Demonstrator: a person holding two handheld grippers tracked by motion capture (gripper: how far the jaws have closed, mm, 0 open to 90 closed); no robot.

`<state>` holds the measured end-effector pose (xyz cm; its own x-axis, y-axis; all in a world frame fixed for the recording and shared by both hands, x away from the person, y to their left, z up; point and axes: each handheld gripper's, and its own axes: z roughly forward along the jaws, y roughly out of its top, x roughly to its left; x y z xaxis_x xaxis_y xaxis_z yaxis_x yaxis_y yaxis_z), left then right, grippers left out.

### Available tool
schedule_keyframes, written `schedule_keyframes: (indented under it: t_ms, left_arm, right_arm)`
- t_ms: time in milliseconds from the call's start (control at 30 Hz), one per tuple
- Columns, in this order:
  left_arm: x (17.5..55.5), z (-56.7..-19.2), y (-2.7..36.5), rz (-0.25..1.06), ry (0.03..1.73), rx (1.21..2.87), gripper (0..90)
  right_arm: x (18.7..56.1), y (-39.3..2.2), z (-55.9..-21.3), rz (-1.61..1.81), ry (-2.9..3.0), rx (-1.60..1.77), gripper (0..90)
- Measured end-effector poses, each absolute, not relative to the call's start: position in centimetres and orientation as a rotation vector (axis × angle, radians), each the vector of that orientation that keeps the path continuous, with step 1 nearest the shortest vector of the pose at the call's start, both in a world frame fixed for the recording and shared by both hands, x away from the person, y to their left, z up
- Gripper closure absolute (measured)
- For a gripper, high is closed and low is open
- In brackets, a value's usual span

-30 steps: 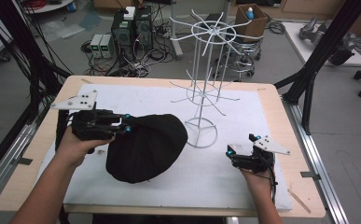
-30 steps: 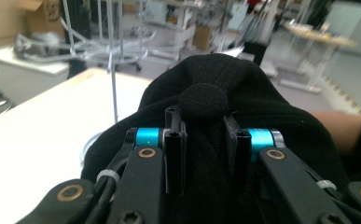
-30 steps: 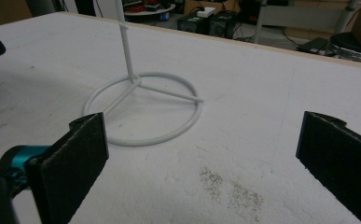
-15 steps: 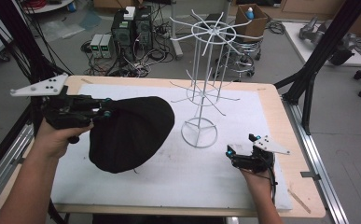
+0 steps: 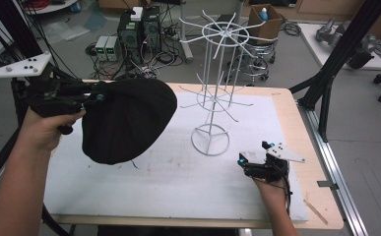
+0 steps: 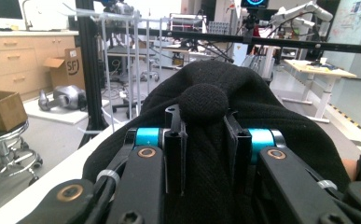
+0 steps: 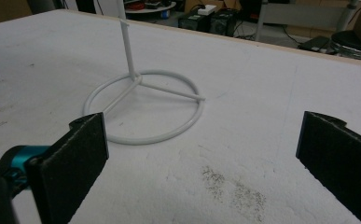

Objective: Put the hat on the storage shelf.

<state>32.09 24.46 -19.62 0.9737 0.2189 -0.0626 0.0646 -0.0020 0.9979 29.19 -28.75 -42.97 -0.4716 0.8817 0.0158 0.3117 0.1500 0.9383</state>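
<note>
1. A tall white wire rack with radiating hooks (image 5: 212, 93) stands on the white foam mat (image 5: 168, 172), to the right of the left gripper (image 5: 97, 96) and just beyond the right gripper (image 5: 244, 162). Its ring base (image 7: 143, 105) lies straight ahead of the right gripper's jaws, apart from them.
2. A brown cardboard box (image 6: 1, 109) sits on a stool off to the left gripper's left; what it holds cannot be told.
3. The black knitted hat (image 5: 124, 120) hangs lifted off the mat, bulging rightward from the left gripper toward the rack.
4. The left gripper's jaws are clamped narrow on the hat's edge; a round black pompom (image 6: 202, 102) sits just above them.
5. The right gripper rests low on the mat, jaws spread wide with nothing between them.
</note>
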Motion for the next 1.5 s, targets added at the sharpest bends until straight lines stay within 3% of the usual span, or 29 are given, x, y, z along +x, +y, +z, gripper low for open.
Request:
schedule_keyframes:
  t_ms: [367, 967, 1500]
  left_arm:
    - [34.1, -17.3, 24.1, 0.108, 0.22, 1.532, 74.2]
    - [35.8, -12.9, 24.6, 0.199, 0.263, 1.488, 74.3]
    - [37.9, -9.9, 21.5, 0.236, 0.281, 1.486, 74.2]
  right_arm:
    - [29.2, -28.8, -43.0, 1.326, 1.871, 1.148, 1.1]
    - [29.2, -28.8, -43.0, 1.323, 1.874, 1.145, 1.1]
    - [29.2, -28.8, -43.0, 1.325, 1.873, 1.137, 1.1]
